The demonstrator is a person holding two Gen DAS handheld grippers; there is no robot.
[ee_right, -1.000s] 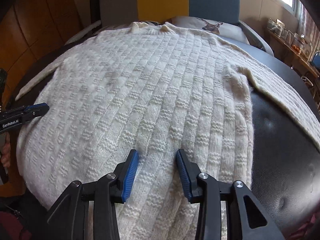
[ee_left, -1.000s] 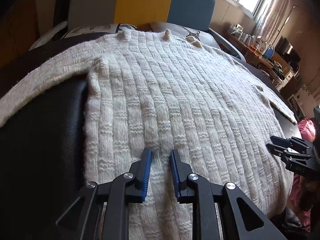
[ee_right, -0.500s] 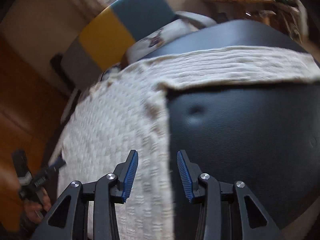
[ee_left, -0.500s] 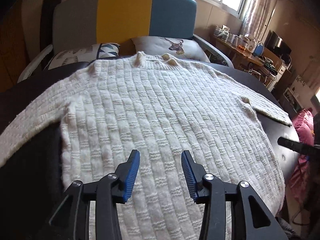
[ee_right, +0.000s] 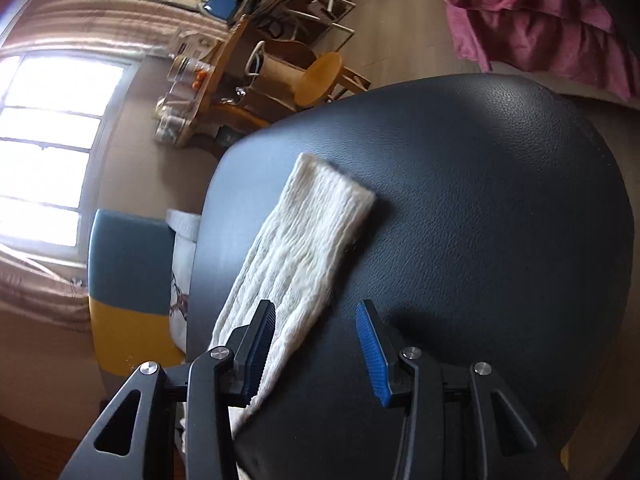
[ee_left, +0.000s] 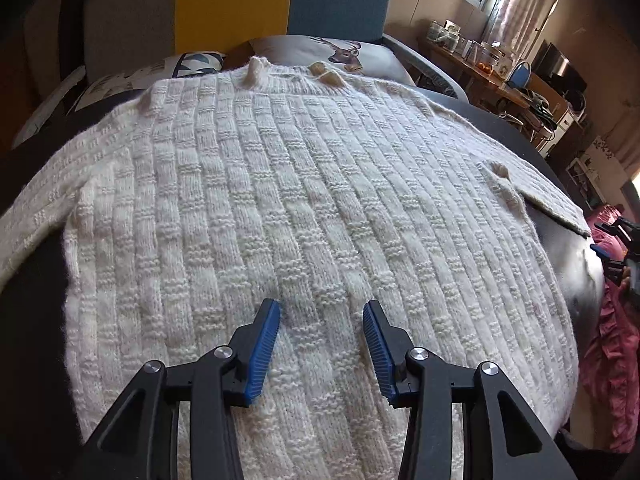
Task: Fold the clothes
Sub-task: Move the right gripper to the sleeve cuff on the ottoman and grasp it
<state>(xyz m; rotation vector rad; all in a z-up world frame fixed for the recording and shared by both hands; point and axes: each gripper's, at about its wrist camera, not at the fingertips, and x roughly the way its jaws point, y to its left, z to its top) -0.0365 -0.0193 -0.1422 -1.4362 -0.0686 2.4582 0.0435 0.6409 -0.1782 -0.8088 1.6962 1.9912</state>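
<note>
- Left wrist view: cream knit sweater (ee_left: 304, 208) is spread flat, collar at the far end by the pillows (ee_left: 344, 54), on a black padded bench (ee_left: 28, 320).
- Left gripper (ee_left: 320, 344) hangs over the lower middle of the sweater; jaws have just been opening, released, nothing pinched between them.
- Right sleeve (ee_left: 536, 196) is seen lying out to the side toward the bench edge; right gripper (ee_left: 612, 248) is glimpsed at the picture's right edge.
- Right wrist view: right gripper (ee_right: 316, 344) is rolled on its side over the sleeve (ee_right: 304, 248), cuff end lying flat on the bench (ee_right: 500, 200).
- Jaws released here too, nothing gripped; sleeve passes under the left-hand jaw only.
- Step judged: sleeve to be picked up and folded across the body.
- Advised: cuff to be centred between the jaws, both knit layers pinched near the end, lifted low, laid straight over the chest.
- Body could be pinned by the left gripper so it is not dragged.
</note>
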